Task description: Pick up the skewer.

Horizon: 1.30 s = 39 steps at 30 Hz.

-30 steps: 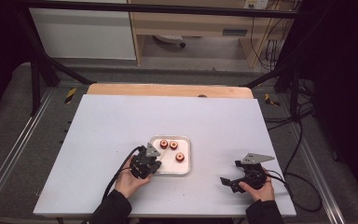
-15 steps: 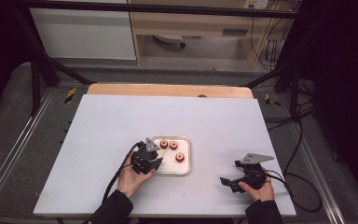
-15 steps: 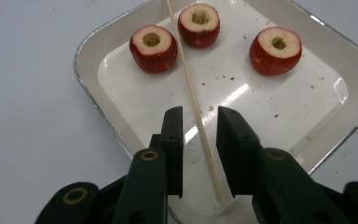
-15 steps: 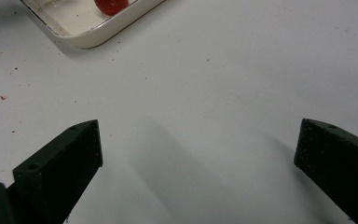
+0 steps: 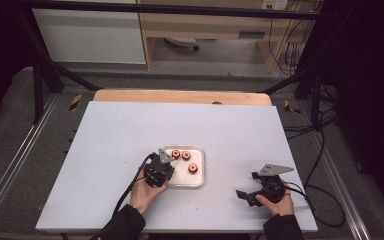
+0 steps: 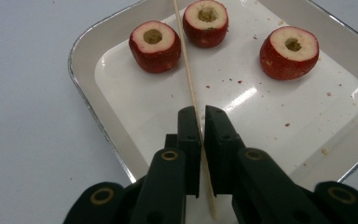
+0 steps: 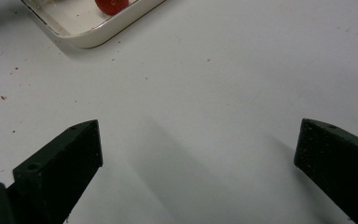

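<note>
Skewer (image 6: 189, 79): thin pale wooden stick, clamped near its lower end between the jaws of the left gripper (image 6: 201, 116), which have just been closing onto it. It runs forward over the tray (image 6: 91, 105), passing between two of the three fruit pieces. Held low and nearly level, likely so its tip can be aimed at a cored hole.

Fruit pieces: three red-skinned rounds with hollow centres, near-left (image 6: 154, 45), far (image 6: 206, 16), right (image 6: 289, 52); all cut face up, apart from each other.

Tray: white, shallow, on the pale surface (image 5: 115, 135).

Right gripper (image 5: 258, 188): jaws wide apart, empty, resting well apart from the tray, apparently waiting.
</note>
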Each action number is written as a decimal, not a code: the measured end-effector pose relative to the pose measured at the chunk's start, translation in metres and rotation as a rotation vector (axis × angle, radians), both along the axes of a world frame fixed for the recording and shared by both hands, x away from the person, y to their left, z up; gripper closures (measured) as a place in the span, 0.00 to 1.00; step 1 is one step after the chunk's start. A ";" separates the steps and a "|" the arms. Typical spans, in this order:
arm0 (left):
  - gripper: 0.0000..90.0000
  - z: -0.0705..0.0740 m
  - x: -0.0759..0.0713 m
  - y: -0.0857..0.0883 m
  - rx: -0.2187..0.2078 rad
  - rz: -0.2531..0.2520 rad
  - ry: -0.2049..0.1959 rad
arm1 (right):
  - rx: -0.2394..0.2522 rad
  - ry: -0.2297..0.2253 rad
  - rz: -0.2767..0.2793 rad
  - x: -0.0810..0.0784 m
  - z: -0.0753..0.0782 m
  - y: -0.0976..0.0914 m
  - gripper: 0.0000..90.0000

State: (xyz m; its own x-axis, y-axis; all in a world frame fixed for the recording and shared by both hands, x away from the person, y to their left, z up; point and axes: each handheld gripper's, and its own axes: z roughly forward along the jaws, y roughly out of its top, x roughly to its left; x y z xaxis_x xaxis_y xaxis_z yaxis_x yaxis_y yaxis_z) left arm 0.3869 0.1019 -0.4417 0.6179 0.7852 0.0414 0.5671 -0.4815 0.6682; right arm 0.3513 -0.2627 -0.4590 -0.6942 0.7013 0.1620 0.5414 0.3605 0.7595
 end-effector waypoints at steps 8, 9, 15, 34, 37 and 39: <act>0.98 -0.001 -0.001 0.002 -0.014 0.021 -0.005 | 0.002 0.001 -0.001 0.000 0.000 0.000 0.02; 0.99 -0.001 -0.001 0.003 -0.017 0.019 -0.006 | 0.003 0.002 -0.002 0.000 0.000 0.000 0.02; 0.99 0.005 -0.003 0.008 -0.040 0.008 -0.024 | 0.001 -0.002 0.004 0.000 0.000 0.000 0.02; 0.99 0.022 -0.014 0.015 -0.065 -0.134 -0.022 | -0.050 -0.047 0.019 -0.002 0.004 0.013 0.01; 0.99 0.024 -0.017 0.011 -0.069 -0.164 -0.019 | -0.106 -0.074 0.026 -0.003 0.005 0.021 0.01; 0.99 0.025 -0.019 0.008 -0.065 -0.183 -0.018 | -0.130 -0.078 0.034 -0.004 0.006 0.025 0.01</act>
